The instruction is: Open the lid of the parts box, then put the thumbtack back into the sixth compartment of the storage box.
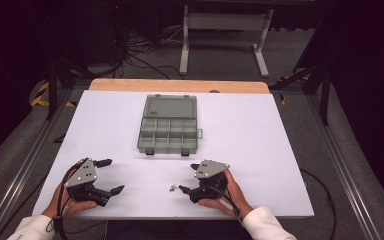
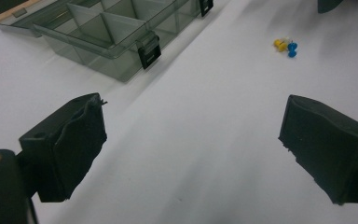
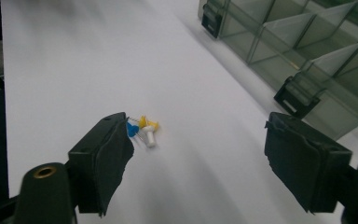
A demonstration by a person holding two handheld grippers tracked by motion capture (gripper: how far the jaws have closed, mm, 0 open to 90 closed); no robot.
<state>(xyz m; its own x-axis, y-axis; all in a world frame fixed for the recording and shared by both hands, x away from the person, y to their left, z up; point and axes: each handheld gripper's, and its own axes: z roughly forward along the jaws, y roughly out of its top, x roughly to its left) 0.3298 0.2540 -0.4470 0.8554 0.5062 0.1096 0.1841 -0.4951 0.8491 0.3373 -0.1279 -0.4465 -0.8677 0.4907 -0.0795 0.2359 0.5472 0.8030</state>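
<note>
Right gripper (image 3: 193,158), jaws wide and empty, reaches for the push pins (image 3: 143,129) lying on the table (image 1: 280,150) by its left pad; next it must centre over one, then close

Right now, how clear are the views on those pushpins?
High view: sharp, but the pushpins are tiny specks. Left gripper view: pins small, colours readable, near fingers soft. Right gripper view: pins crisp beside one finger; the organizer box looks slightly blurred.
</note>
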